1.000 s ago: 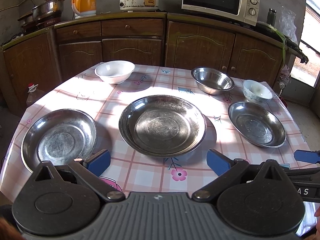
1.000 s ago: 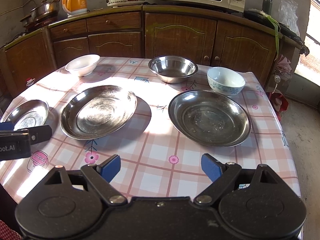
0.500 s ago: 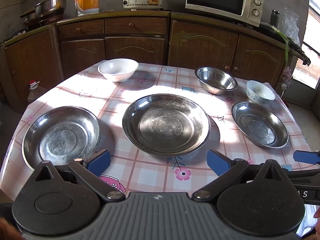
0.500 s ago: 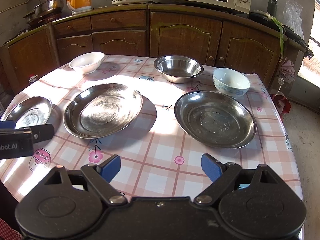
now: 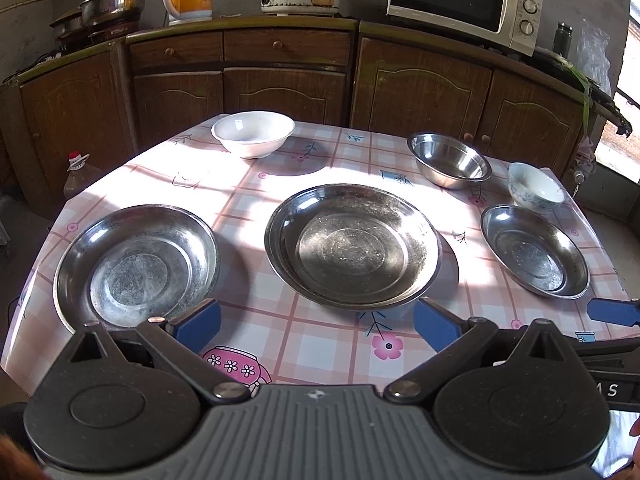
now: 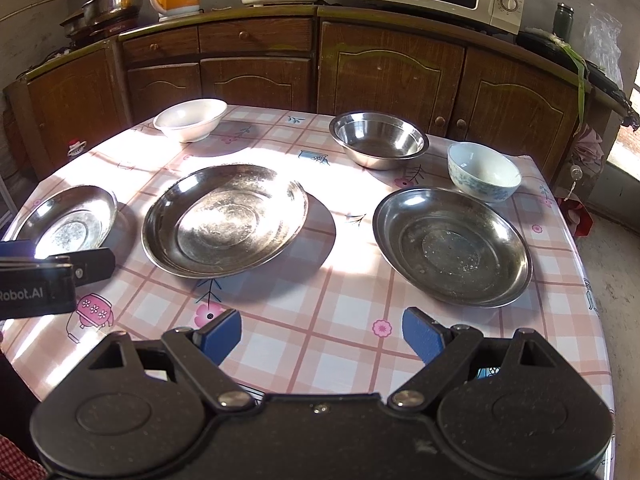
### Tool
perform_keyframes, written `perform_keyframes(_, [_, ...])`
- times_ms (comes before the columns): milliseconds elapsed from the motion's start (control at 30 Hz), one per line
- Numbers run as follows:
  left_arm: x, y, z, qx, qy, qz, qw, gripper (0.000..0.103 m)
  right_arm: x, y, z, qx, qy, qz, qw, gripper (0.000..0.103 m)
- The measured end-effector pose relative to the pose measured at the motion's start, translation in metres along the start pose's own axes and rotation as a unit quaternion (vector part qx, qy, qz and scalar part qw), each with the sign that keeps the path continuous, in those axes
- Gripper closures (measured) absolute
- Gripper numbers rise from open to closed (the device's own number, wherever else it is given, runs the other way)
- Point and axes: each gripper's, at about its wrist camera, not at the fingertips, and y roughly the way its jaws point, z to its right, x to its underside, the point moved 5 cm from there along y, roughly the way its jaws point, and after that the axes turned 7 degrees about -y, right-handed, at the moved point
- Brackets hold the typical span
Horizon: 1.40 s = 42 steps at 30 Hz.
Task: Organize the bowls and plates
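3 steel plates [image 5: 352, 246], 3 bowls [image 5: 253, 133], all empty, on table [image 5: 320, 344]

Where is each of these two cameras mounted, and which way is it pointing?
Left wrist: rides on the left gripper, looking forward across the table at the big middle steel plate; its own open jaws fill the bottom edge.
Right wrist: rides on the right gripper, facing the right steel plate; its open jaws show, with the left gripper at the left edge.
Shared: both see the white bowl, the steel bowl and the microwave.
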Motion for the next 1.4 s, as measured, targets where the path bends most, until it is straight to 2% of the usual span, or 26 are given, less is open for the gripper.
perform_keyframes(367, [-0.002,0.003,-0.026,-0.019,-0.013,0.001,0.9997,0.000,-0.013,0.009,-0.030,-0.020,-0.027,0.003,0.999,0.000])
perform_keyframes(767, [-0.008,0.007,-0.081,-0.058,-0.041,0.000,0.9974,0.000,-0.033,0.027,-0.083,-0.059,-0.062,0.013,0.996,0.000])
perform_keyframes(1400, [-0.017,0.022,-0.167,-0.130,-0.092,0.004,0.9872,0.000,-0.064,0.062,-0.165,-0.107,-0.117,0.031,0.987,0.000])
